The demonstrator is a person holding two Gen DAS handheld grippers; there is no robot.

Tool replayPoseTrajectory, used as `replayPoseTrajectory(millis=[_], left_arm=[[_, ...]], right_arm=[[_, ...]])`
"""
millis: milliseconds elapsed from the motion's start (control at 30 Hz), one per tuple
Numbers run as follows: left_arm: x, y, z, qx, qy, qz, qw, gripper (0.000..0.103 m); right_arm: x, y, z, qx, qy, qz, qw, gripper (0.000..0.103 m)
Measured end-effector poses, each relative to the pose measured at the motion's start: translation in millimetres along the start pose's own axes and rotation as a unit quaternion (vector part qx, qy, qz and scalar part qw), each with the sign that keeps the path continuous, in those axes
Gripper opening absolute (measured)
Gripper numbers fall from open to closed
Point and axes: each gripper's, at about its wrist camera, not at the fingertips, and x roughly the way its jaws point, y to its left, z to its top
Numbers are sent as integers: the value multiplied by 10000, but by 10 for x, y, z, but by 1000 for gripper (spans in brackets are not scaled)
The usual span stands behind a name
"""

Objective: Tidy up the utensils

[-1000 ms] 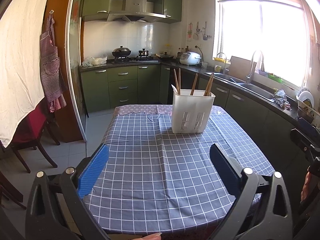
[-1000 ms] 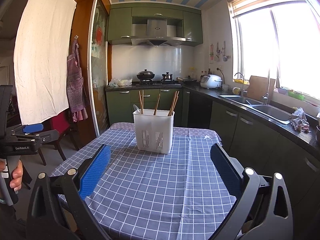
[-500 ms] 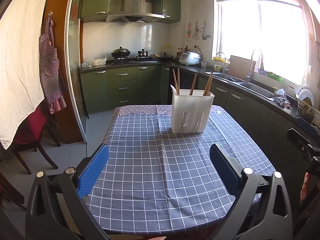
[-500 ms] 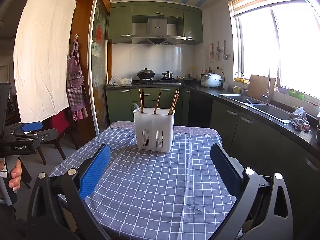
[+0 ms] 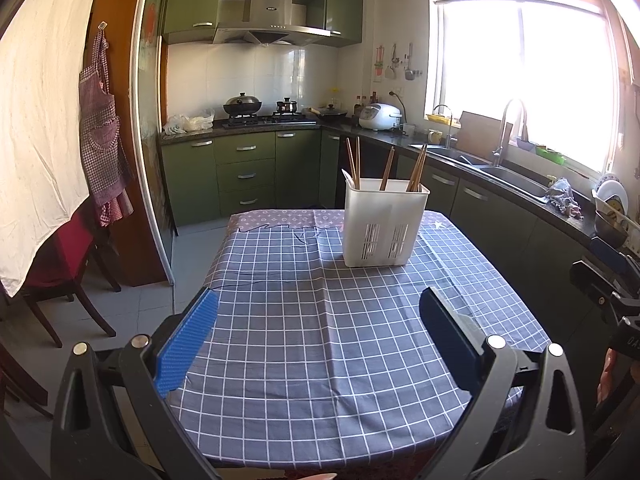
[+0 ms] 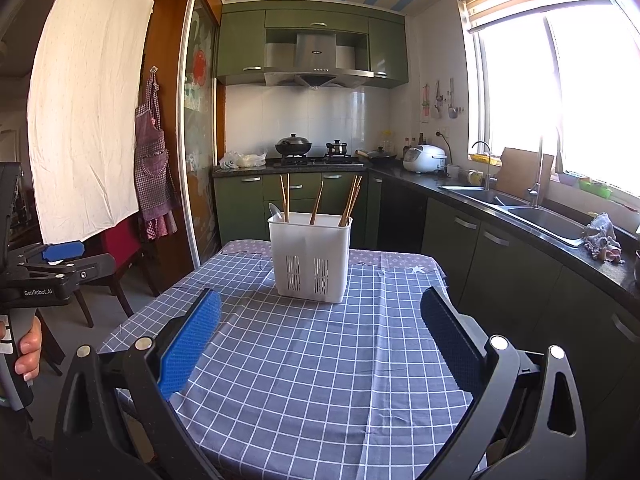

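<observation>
Barely any change over the last second: caddy [image 5: 383, 227] with chopsticks [image 5: 416, 168] unmoved near counter [image 5: 320, 340] far edge, left fingers [image 5: 188, 336] and right fingers [image 6: 190, 342] apart, empty; likely sorted or not started.

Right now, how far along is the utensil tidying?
Chopsticks and a spoon already stand in the white holder. Both the left gripper and right gripper are open, holding nothing. No loose utensils show on the checked cloth.

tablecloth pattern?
Blue-grey tablecloth with a white grid check; clearest in the right wrist view.
</observation>
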Motion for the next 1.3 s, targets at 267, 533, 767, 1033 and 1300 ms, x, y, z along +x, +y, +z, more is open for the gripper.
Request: replayPoseTrajectory(millis=[267, 533, 767, 1033, 1300], left_arm=[[-1, 21, 5, -60, 6, -50, 10000, 96], [21, 24, 0, -28, 34, -22, 10000, 96], [36, 7, -1, 32, 58, 12, 10000, 96], [38, -24, -15, 66, 61, 53, 9999, 96], [22, -38, -21, 92, 33, 44, 9999, 96]], right_arm=[[16, 6, -13, -1, 21, 7, 10000, 98], [36, -6, -34, 5, 41, 15, 10000, 98], [42, -12, -29, 0, 43, 9, 10000, 98], [33, -27, -35, 1, 46, 10, 10000, 98], [32, -47, -34, 7, 57, 23, 10000, 98]])
